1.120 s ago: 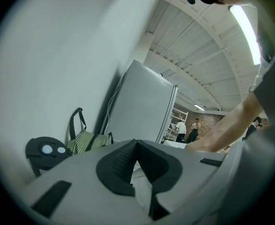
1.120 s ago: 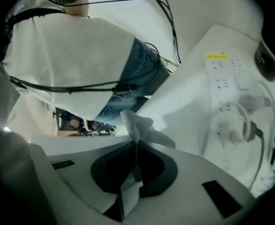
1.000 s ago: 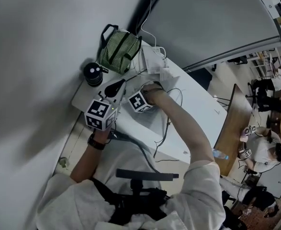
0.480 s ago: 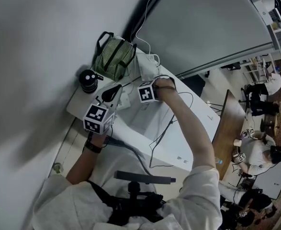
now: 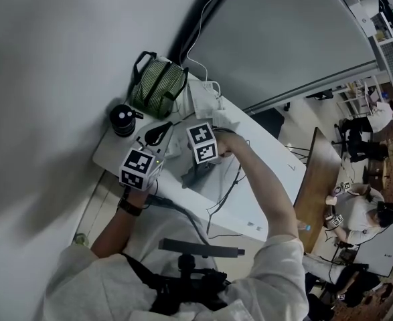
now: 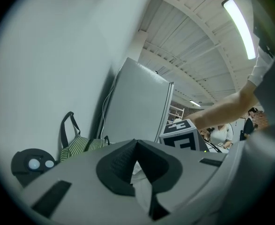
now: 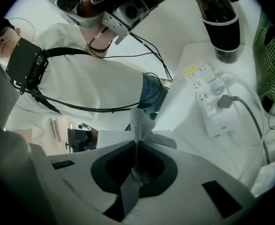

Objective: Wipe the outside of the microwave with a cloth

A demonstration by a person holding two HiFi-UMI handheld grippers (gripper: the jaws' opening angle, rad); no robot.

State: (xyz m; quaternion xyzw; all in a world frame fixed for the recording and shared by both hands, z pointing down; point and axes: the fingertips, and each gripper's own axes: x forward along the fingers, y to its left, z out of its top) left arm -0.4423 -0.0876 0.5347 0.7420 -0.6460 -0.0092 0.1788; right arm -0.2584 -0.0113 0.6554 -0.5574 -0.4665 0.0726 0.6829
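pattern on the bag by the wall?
Bag: green-and-white stripes, black handles; clearest in head view.

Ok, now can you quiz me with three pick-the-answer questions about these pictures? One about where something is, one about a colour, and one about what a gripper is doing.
1. Where is the striped bag?
A) beside the black cup
B) on the floor
C) hanging on a chair

2. What colour are the bag's stripes?
A) red
B) green
C) blue

3. What is the right hand-held gripper doing?
A) open and empty
B) holding a spoon
C) shut on the cloth

Answers:
1 A, the head view shows the bag just behind the cup on the white surface.
2 B, the head view shows green stripes.
3 C, the right gripper view shows the jaws pinched together with cloth sticking out between them.
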